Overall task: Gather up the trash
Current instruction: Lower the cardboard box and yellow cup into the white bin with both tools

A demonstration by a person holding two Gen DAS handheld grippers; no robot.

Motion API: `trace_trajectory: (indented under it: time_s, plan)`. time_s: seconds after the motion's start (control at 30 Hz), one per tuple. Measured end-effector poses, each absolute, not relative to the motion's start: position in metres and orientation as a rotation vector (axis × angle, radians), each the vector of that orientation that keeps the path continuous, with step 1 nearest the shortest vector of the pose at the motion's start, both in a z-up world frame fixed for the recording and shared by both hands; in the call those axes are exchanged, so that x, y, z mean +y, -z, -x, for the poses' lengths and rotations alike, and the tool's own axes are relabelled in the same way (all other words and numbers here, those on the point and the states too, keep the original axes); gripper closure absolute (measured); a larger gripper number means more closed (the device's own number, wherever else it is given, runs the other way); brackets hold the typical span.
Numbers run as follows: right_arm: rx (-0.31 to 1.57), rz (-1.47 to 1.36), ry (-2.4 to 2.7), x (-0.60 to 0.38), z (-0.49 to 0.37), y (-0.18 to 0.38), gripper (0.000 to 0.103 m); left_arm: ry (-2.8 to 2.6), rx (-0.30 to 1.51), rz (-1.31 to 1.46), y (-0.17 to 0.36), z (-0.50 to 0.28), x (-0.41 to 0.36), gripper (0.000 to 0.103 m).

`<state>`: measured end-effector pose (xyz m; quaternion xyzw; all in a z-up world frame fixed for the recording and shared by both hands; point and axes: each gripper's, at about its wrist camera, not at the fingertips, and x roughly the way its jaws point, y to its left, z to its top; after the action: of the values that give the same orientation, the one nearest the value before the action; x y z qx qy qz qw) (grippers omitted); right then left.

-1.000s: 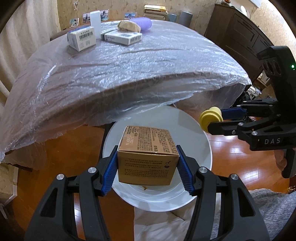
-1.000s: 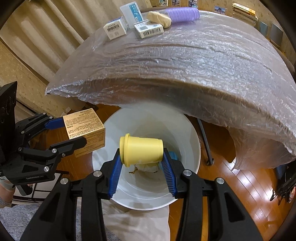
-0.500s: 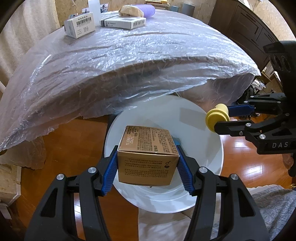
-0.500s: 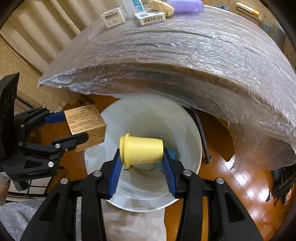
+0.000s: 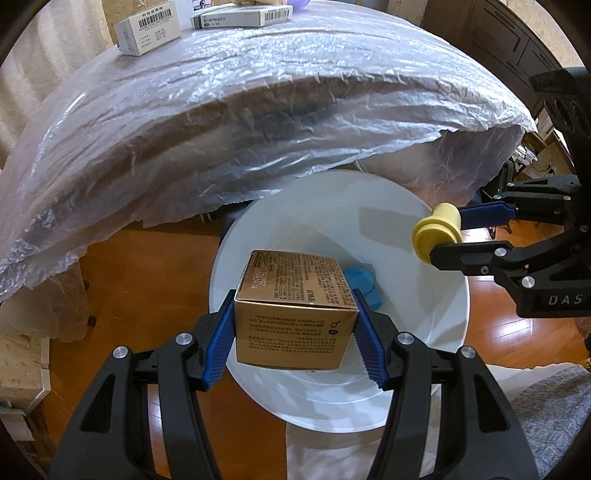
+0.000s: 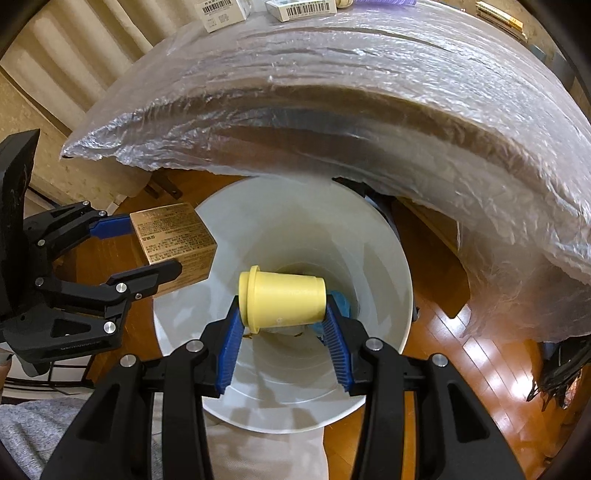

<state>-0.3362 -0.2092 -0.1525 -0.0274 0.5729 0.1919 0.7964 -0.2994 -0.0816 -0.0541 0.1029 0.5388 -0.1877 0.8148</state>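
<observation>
My left gripper (image 5: 294, 332) is shut on a gold-brown printed carton (image 5: 295, 314) and holds it over the open mouth of a white trash bin (image 5: 436, 373) on the floor. It also shows in the right wrist view (image 6: 173, 243) at the bin's left rim. My right gripper (image 6: 282, 325) is shut on a yellow plastic cup (image 6: 282, 302), held sideways over the bin (image 6: 391, 332); the cup shows in the left wrist view (image 5: 437, 230) at the right rim. Blue crumpled trash (image 5: 364, 286) lies at the bin's bottom.
A table under crinkled clear plastic (image 5: 258, 110) overhangs the bin's far side. On it stand two white barcode boxes (image 5: 147, 26) (image 5: 240, 16). Wooden floor (image 5: 147, 295) surrounds the bin. A dark cabinet (image 5: 517, 44) stands at the back right.
Both grippers have moved lower and closer over the bin, still holding the carton and the cup. The bin fills more of both views and the table top has slid upward.
</observation>
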Motion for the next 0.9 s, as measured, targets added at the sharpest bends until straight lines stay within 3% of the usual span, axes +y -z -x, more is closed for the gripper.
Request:
trace_trajectory:
  time_s: [0.9]
  plan:
    - [1.273,0.088,-0.376,-0.204,0.322,0.174,0.059,0.434,1.196,-0.256,0.086,0.276,-0.103,0.042]
